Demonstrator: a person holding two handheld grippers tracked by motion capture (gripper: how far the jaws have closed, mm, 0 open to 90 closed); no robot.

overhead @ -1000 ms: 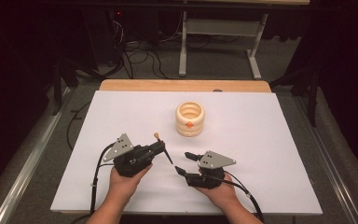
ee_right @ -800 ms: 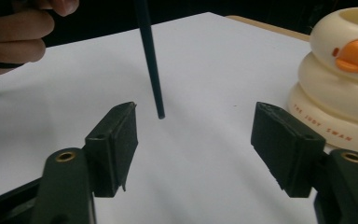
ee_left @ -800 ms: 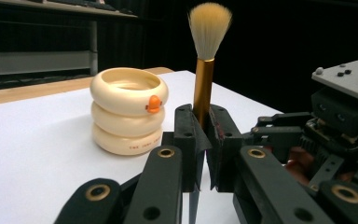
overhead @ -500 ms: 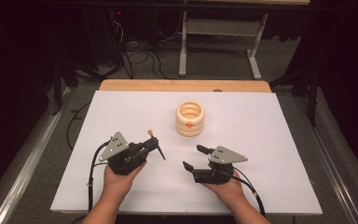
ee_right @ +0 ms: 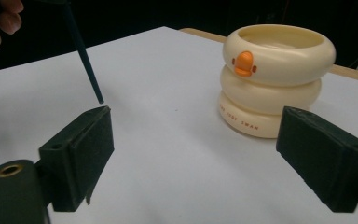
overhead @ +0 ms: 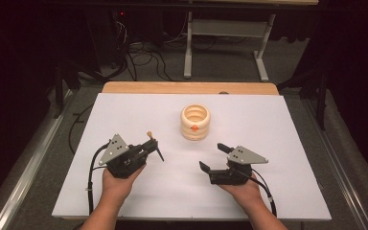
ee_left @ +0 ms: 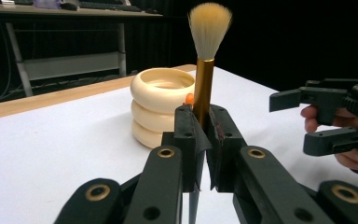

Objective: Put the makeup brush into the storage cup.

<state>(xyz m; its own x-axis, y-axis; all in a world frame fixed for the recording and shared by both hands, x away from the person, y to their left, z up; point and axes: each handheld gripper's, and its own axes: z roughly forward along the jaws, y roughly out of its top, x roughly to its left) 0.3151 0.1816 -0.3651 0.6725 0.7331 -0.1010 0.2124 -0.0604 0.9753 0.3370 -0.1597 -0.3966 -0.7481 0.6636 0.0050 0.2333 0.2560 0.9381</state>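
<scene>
In the high view, the left hand-held gripper [overhead: 149,149] sits in the lower left of the frame, carried by a hand [overhead: 117,184] that comes up from the bottom edge. Its jaws are pressed together on a brush [overhead: 152,143], gripping the golden ferrule. In the left gripper view the brush [ee_left: 206,65] stands upright between the two black jaws, its pale bristle tuft at the top centre of the frame and its thin dark handle running down below the pads. In the right gripper view the tip of that dark handle [ee_right: 85,60] slants down in the upper left of the frame, ending just above the worktop.

At the centre of the high view, slightly above the middle, a cream holder [overhead: 195,121] made of stacked rings stands on the white worktop [overhead: 278,134], with a small orange beak on its front. It is well apart from both tools.

To the lower right of the holder, the right hand-held gripper [overhead: 214,156] is held low over the worktop by the other hand [overhead: 242,189]. Its jaws have just been opening and stand wide apart with nothing between them; in the right gripper view they frame the bare white surface, the holder [ee_right: 275,79] rising in the upper right.
</scene>
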